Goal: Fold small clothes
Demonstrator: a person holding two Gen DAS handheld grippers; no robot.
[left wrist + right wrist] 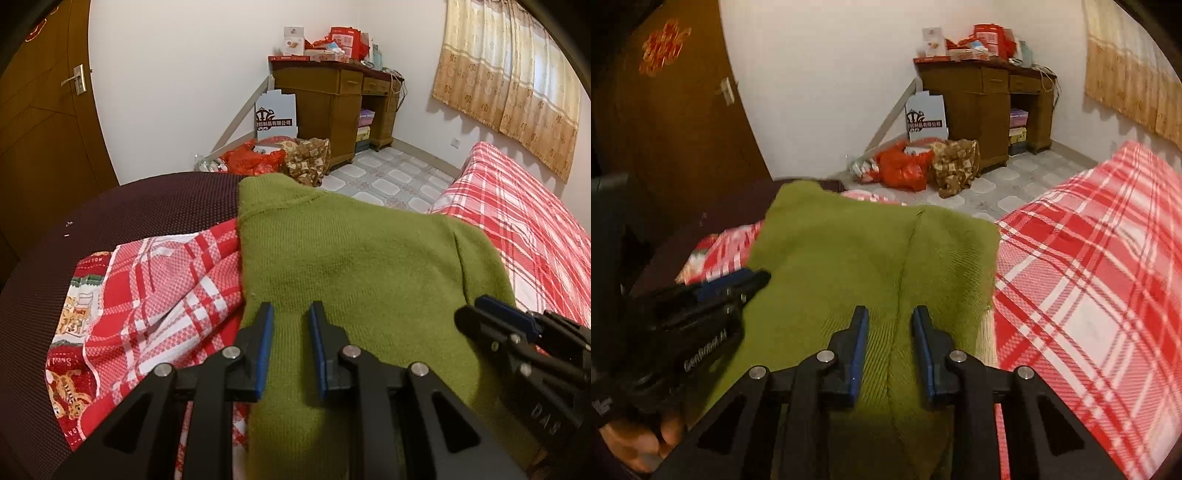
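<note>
While the green sweater (pixel 354 266) lies spread on a red plaid cloth (pixel 173 295) over a dark round seat (pixel 122 206), its far end reaches the seat's far edge and its right side hangs toward the bed with the red checked cover (pixel 524 236). A seam runs down the knit in the right wrist view. Both claws hover over the near part of the sweater — the left gripper (pixel 291 314) has its jaws parted with nothing between them, and the right gripper (pixel 891 317) is likewise released, green knit showing in the gap. A cartoon-print fabric (pixel 74 325) peeks out at the seat's left edge. Beyond lie a tiled floor (pixel 391 177), a wooden desk (pixel 332 99), red bags (pixel 255 158) and a curtain (pixel 509 70).
</note>
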